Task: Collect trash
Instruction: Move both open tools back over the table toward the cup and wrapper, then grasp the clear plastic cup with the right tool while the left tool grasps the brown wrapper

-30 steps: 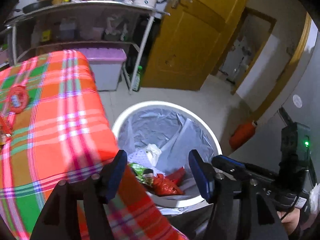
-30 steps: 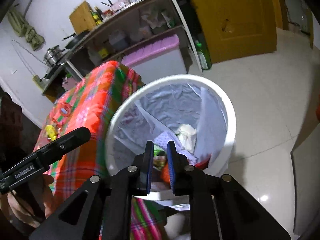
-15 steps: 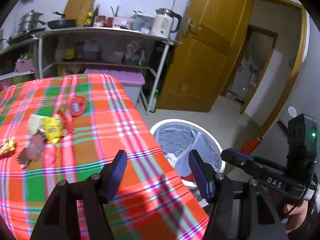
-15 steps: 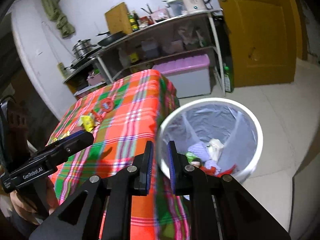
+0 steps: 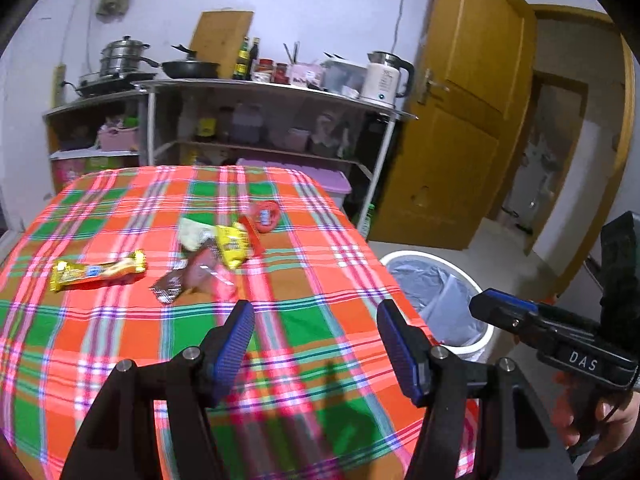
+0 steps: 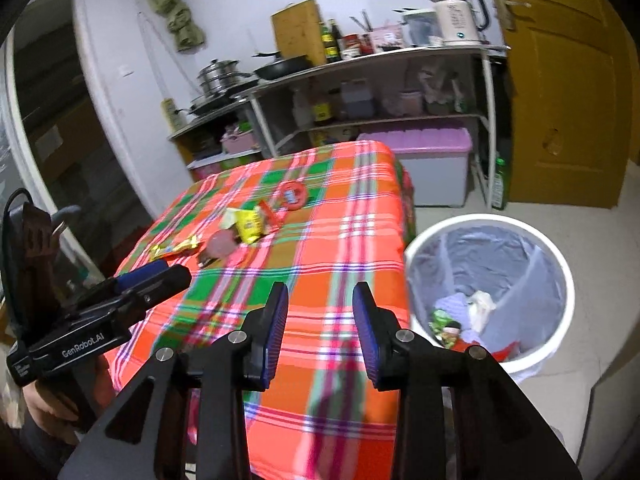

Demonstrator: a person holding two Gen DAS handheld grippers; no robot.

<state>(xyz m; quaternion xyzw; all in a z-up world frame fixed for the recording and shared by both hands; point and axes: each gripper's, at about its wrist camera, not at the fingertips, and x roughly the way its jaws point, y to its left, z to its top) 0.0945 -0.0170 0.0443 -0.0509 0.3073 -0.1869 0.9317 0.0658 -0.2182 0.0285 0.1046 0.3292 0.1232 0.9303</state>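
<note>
A: What's the left gripper (image 5: 316, 338) doing?
B: Its blue-padded jaws stand wide apart with nothing between them, hanging over the near part of the orange, green and pink plaid tablecloth (image 5: 120, 216)

A: And the right gripper (image 6: 320, 330)?
B: Its jaws are opening, about half apart, and nothing sits between the pads

A: Where's the trash?
B: Ahead of the left gripper, well apart from it, lies a cluster: a dark brown foil wrapper (image 5: 170, 285) nearest, then a yellow crumpled snack packet (image 5: 232, 246), and beyond it a red round lid-like piece (image 5: 265, 216). Off to the front-left of that gripper lies a long gold candy-bar wrapper (image 5: 98, 271)

A: And the bin?
B: The white round plastic bin with a grey liner (image 6: 560, 264) stands on the floor to the right of the right gripper, just beside the table's edge, with crumpled wrappers already in its bottom
</note>
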